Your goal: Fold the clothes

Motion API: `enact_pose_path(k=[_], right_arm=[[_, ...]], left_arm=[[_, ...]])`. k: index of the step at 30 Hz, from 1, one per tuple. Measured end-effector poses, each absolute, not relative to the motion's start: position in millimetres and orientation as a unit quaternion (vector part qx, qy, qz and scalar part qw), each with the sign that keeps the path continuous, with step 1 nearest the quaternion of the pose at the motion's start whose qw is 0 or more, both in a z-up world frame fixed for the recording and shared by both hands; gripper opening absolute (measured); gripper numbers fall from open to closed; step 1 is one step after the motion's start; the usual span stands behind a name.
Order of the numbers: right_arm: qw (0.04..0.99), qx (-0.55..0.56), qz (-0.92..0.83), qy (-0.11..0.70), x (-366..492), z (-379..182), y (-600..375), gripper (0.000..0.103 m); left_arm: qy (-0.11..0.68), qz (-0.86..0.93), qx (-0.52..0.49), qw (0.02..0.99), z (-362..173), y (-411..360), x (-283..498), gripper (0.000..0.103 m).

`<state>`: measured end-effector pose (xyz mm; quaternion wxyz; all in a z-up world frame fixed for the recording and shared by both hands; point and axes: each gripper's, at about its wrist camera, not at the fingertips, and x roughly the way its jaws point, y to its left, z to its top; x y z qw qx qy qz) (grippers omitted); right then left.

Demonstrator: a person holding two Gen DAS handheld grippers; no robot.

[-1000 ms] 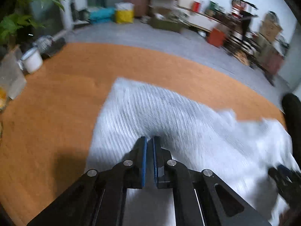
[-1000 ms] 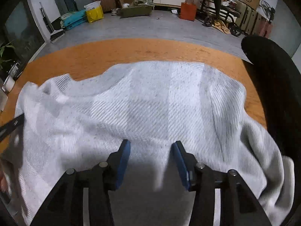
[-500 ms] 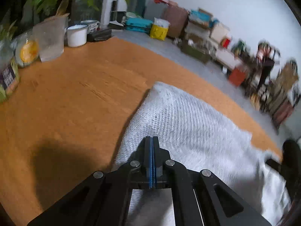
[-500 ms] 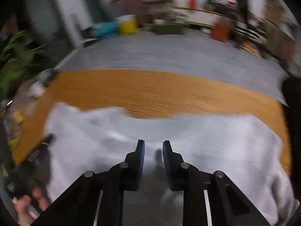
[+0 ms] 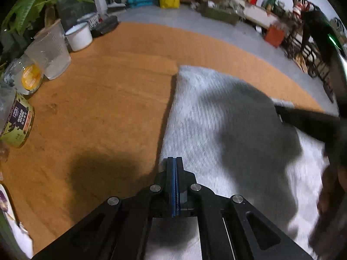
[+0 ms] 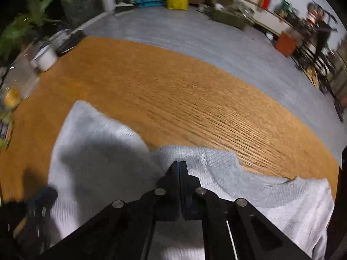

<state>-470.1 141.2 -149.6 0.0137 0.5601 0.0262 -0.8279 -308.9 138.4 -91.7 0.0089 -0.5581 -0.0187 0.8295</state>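
Note:
A pale grey knit sweater lies on the orange wooden table. My left gripper is shut, blue pads pressed together at the sweater's straight left edge, which runs up to the tips. In the right wrist view the sweater rises in a bunched fold to my right gripper, which is shut on that fold beside the ribbed grey border. The left gripper shows blurred at the lower left. From the left wrist, the right gripper is a dark blurred bar casting a shadow on the sweater.
Along the table's left side stand a clear plastic cup, a white enamel mug, a jar with a yellow lid and a labelled can, with a leafy plant behind. Grey floor and clutter lie beyond the far edge.
The right gripper's jaws closed onto the sweater and swung left across the table with the fabric. The left gripper stayed shut and shifted left to the sweater's edge.

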Motion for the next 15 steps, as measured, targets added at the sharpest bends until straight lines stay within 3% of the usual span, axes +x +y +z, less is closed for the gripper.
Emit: enact_pose_path(k=[3, 6, 11, 15], right_arm=[[-0.015, 0.554, -0.832, -0.03, -489.9, -148.5, 150.7, 0.0], [-0.031, 0.533, -0.845, -0.032, -491.7, -148.5, 151.9, 0.002], [0.052, 0.445, -0.89, -0.084, -451.7, -110.2, 146.8, 0.008], [0.101, 0.523, -0.846, 0.014, -428.3, -109.8, 105.4, 0.022]], left_arm=[[-0.021, 0.821, -0.57, 0.026, -92.5, 134.0, -309.1, 0.004], [-0.035, 0.815, -0.577, 0.034, -93.0, 125.9, -311.7, 0.004], [-0.08, 0.798, -0.595, 0.054, -90.3, 107.0, -308.8, 0.005], [-0.124, 0.776, -0.613, 0.081, -99.2, 93.1, -310.5, 0.007]])
